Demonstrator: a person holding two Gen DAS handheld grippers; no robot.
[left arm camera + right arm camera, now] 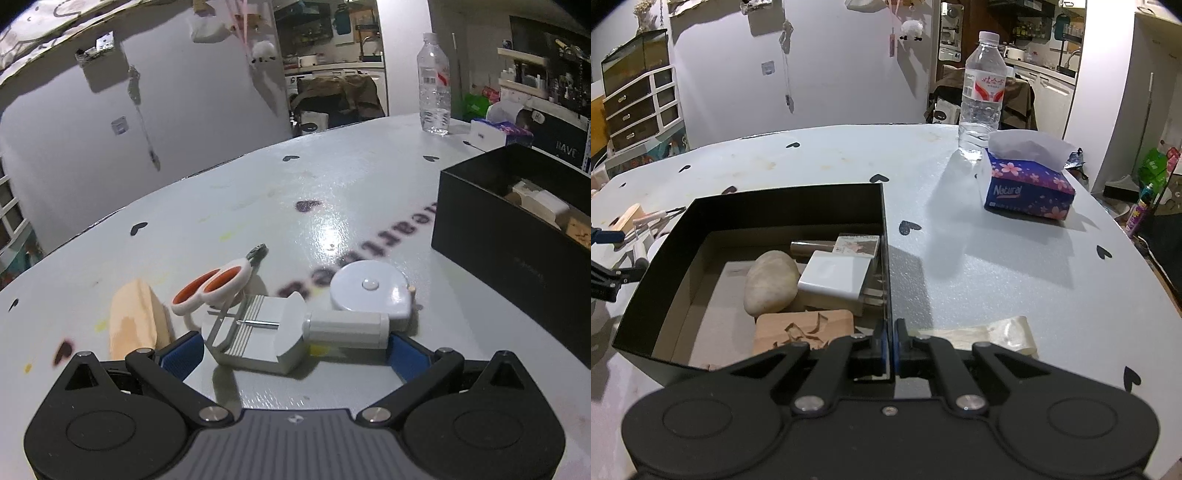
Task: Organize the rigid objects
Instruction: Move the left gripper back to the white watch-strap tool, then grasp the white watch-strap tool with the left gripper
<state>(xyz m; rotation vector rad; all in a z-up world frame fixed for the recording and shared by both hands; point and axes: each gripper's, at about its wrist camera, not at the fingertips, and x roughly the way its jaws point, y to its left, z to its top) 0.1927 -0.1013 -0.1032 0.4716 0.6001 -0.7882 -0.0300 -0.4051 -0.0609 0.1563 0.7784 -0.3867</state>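
1. The grey plastic block tool with a white cylindrical knob and a thin metal pin lies low in the centre of the left wrist view, between the spread blue-padded fingers of the left gripper, which flank it without touching. Closing across block and knob together looks risky: the knob is narrower than the block, so I judge the tool may twist or squirt out.

2. The round white tape-measure case sits just behind the knob, seemingly touching it; a forward push would likely shove it along the table.

3. The white scissors with orange handle loops and the pale wooden block lie just left of the tool; the left finger may catch either one.

4. The open black cardboard box fills the left half of the right wrist view, already holding a smooth beige stone, a white rectangular adapter and a carved wooden board. The right gripper pinches the box's right wall, fingers together on it. If that grip slips or tilts, the box could shift during a drop, and free floor shows mainly at its left.
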